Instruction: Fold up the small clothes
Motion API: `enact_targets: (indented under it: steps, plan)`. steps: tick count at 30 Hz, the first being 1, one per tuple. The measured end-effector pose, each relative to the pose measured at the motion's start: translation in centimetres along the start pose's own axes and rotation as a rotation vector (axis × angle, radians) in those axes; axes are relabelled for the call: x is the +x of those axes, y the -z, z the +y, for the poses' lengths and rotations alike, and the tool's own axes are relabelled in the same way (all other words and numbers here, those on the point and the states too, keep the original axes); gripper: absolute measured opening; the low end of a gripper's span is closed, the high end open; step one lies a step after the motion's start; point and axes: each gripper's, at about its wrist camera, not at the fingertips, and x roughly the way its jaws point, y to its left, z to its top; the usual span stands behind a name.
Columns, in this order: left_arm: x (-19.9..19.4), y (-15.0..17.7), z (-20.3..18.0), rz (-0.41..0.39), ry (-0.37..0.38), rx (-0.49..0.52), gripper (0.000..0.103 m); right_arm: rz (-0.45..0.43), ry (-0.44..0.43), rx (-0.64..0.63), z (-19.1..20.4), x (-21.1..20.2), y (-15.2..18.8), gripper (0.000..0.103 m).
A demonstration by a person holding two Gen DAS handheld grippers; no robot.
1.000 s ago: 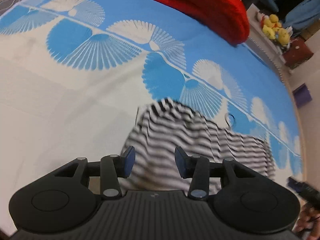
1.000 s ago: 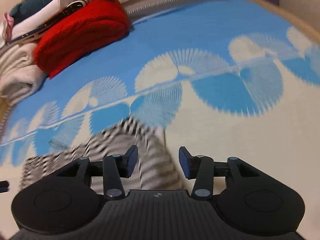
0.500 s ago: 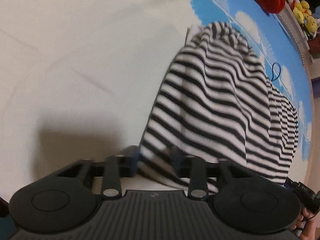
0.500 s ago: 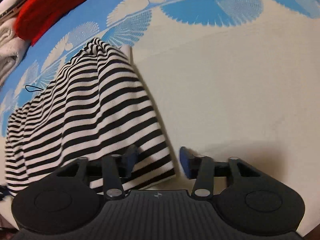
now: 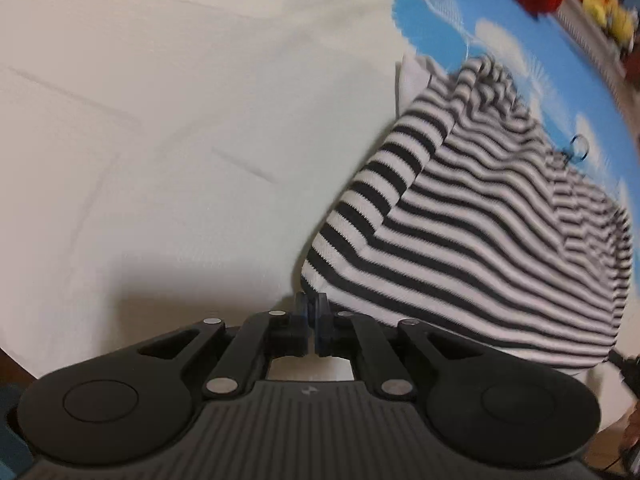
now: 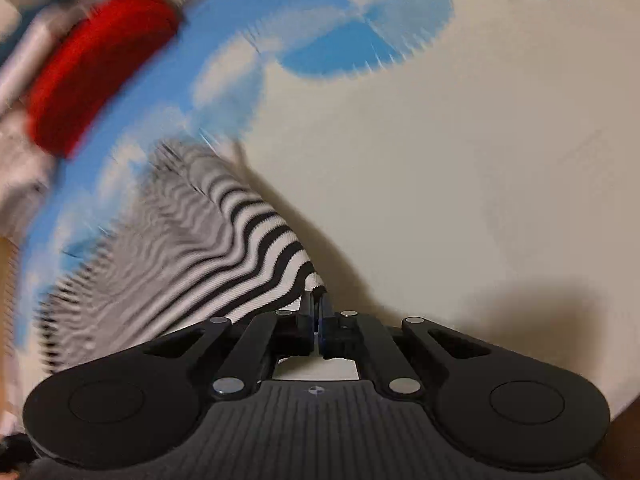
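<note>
Stripes cover the small shirt (image 5: 480, 220), which lies on a blue and cream sheet (image 5: 180, 140). It looks soft, light and floppy, so corners are the best place to hold. Left claw (image 5: 311, 312) and right claw (image 6: 319, 312) each pinch one near corner.

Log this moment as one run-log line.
step: grasp corners | left claw: shut on striped garment corner | right claw: shut on its other near corner | surface: blue-and-cream mat | fold: not yet made
</note>
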Motion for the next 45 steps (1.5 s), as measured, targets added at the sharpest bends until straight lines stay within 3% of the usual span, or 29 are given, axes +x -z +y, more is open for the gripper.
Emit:
enact_targets:
  steps: [3,5,6,8,11,13,15,16,18,20,21,23,25,27,28,30,32,35,38,40,42,45]
  plan:
    - [-2.6,0.2,-1.2,-0.156,-0.041,0.024,0.014,-0.077,0.071,-0.081,1.5,-1.0,0.1,0.003]
    - [-4.4,0.8,-2.5,-0.262,-0.001,0.085,0.023,-0.214,0.087,-0.118,2.2,-3.1,0.1,0.012]
    - [-4.8,0.7,-3.4,-0.284,0.044,0.117,0.024,-0.27,0.064,-0.137,2.6,-3.9,0.1,0.025]
    - [-4.3,0.8,-5.1,-0.252,0.137,0.164,0.024,-0.311,-0.01,-0.179,3.5,-4.4,0.1,0.031]
    - [-2.5,0.8,-7.5,-0.156,0.191,0.228,0.026,-0.185,-0.118,-0.23,4.7,-2.3,0.4,0.031]
    - [-0.8,0.7,-8.8,-0.101,0.146,0.266,0.029,-0.052,-0.064,-0.269,5.4,0.4,0.9,0.032]
    - [1.3,0.3,-8.9,-0.038,0.044,0.257,0.03,0.06,0.048,-0.312,5.3,3.0,1.3,0.032]
    - [2.0,0.0,-8.8,-0.027,-0.012,0.224,0.03,0.076,0.081,-0.321,5.4,3.5,1.5,0.032]
    - [2.0,-0.9,-8.6,-0.076,-0.084,0.157,0.03,0.039,0.084,-0.312,5.8,3.0,1.1,0.032]
    - [0.6,-1.3,-9.3,-0.194,-0.153,0.142,0.03,-0.038,0.078,-0.335,6.6,1.9,0.8,0.034]
    - [-0.2,-1.4,-10.2,-0.261,-0.146,0.156,0.03,-0.071,0.07,-0.35,6.9,1.4,1.0,0.035]
    - [-1.2,-1.7,-11.9,-0.321,-0.003,0.18,0.03,-0.128,0.031,-0.369,7.5,0.7,0.7,0.037]
    - [-1.0,-1.8,-13.3,-0.295,0.141,0.198,0.03,-0.141,-0.005,-0.378,7.9,0.9,0.3,0.037]
    - [-0.1,-1.3,-15.3,-0.252,0.202,0.239,0.03,-0.129,-0.026,-0.386,8.4,1.5,0.0,0.037]
    - [0.5,-1.1,-16.3,-0.24,0.187,0.269,0.03,-0.119,-0.028,-0.39,8.5,1.7,-0.1,0.037]
    - [2.7,-1.0,-17.3,-0.225,0.047,0.324,0.03,-0.094,-0.01,-0.403,8.8,2.5,0.1,0.038]
    - [4.6,-1.4,-17.0,-0.218,-0.087,0.272,0.03,-0.062,0.031,-0.412,8.5,3.3,0.2,0.038]
    - [3.9,-2.2,-15.3,-0.256,-0.053,0.105,0.019,-0.039,0.069,-0.375,7.6,3.9,-0.1,0.038]
    - [2.1,-2.6,-13.6,-0.33,-0.079,0.044,0.019,-0.041,0.066,-0.344,7.1,3.7,-0.4,0.038]
    - [2.1,-3.8,-12.4,-0.298,-0.139,0.039,0.019,-0.033,0.084,-0.363,7.2,4.2,-0.3,0.038]
    - [3.7,-4.1,-11.1,-0.184,-0.13,0.004,0.023,-0.016,0.124,-0.392,7.2,4.7,-0.1,0.039]
    - [1.8,-4.2,-9.9,-0.219,-0.099,-0.003,0.024,-0.031,0.139,-0.39,7.3,4.4,0.1,0.04]
